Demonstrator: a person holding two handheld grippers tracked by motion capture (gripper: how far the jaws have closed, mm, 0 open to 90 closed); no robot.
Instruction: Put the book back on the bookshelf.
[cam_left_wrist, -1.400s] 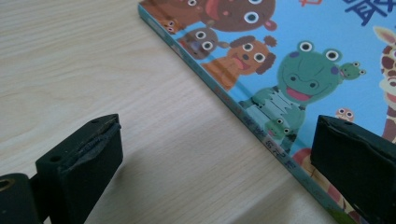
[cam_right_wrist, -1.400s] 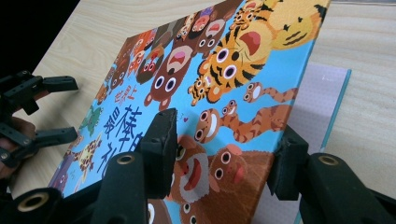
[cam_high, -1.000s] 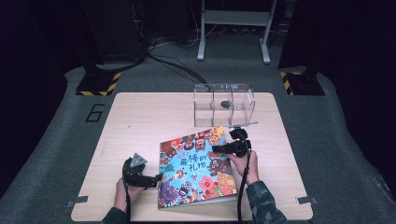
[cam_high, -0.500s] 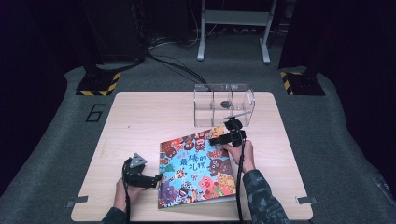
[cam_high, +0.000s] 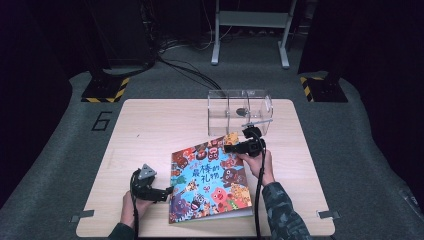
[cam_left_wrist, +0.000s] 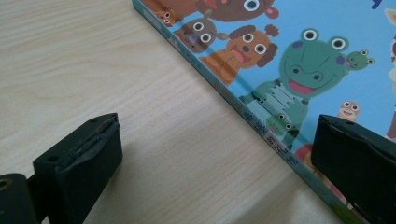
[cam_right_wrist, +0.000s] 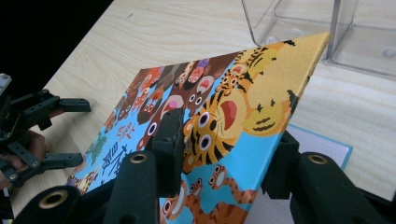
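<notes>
A colourful picture book (cam_high: 210, 180) with cartoon animals lies on the wooden table (cam_high: 150, 130). My right gripper (cam_high: 228, 148) sits at the book's far right corner. Its jaws have just been closing and are shut on the front cover (cam_right_wrist: 233, 116). In the right gripper view (cam_right_wrist: 224, 154) the cover is tilted up off a white page (cam_right_wrist: 322, 140). My left gripper (cam_high: 167, 191) rests on the table at the book's left edge, pointing at the spine. Its jaws (cam_left_wrist: 215, 149) stand open, one over bare wood and one over the book (cam_left_wrist: 299, 70), with the spine between them and untouched. The left gripper (cam_right_wrist: 72, 133) looks open from there too.
A clear plastic box (cam_high: 240, 110) stands just behind the book at the table's far side, with a small dark thing (cam_high: 241, 110) in it; its wall (cam_right_wrist: 327, 28) is close behind the raised cover. Dark floor and cables surround the table.
My right gripper has shifted a little to the left and away from me, onto the book's far corner. The left hand and gripper have stayed put.
</notes>
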